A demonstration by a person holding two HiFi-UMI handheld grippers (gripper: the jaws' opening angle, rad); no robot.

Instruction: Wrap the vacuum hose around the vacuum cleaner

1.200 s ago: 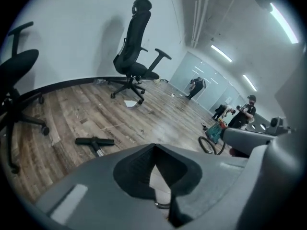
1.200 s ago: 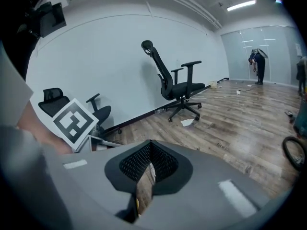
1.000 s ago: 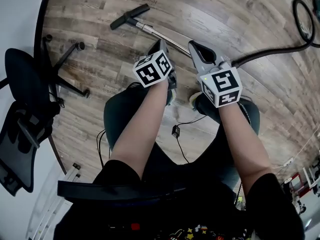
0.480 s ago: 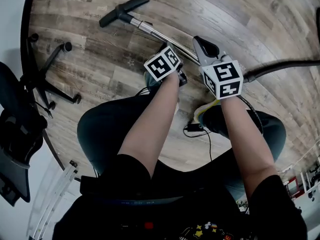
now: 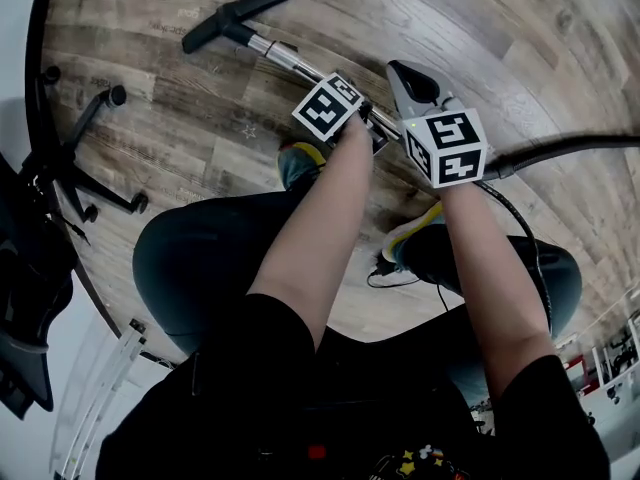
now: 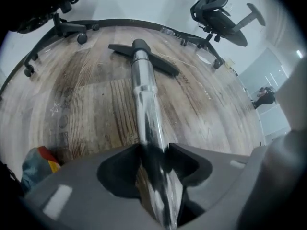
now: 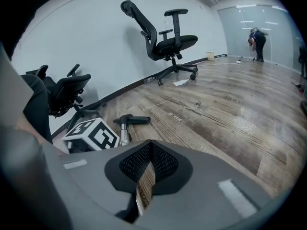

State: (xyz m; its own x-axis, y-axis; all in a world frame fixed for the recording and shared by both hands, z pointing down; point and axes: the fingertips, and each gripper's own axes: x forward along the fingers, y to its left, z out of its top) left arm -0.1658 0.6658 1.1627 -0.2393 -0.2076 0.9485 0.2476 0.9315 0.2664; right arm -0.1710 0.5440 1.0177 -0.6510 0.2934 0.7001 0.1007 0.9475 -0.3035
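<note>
The vacuum's shiny metal tube (image 5: 300, 65) runs from its black floor nozzle (image 5: 235, 14) at the top left down towards my grippers. My left gripper (image 5: 368, 128) is shut across this tube (image 6: 144, 104), which passes between its jaws (image 6: 153, 152). The nozzle (image 6: 142, 56) lies on the floor ahead. My right gripper (image 5: 407, 76) hovers just right of the tube, shut with nothing in it (image 7: 149, 147). The black hose (image 5: 565, 148) leads off right from under the right gripper. The vacuum's body is out of view.
Wood floor all round. An office chair (image 5: 25, 238) and a chair base (image 5: 85, 133) stand at the left. More chairs (image 7: 168, 35) line the white wall. A thin cable (image 5: 400, 268) lies by the person's shoes (image 5: 300, 158). A person (image 7: 256, 42) stands far off.
The person's feet have shifted and the view has moved closer over the tube. The left gripper has swung right across the tube, close beside the right gripper.
</note>
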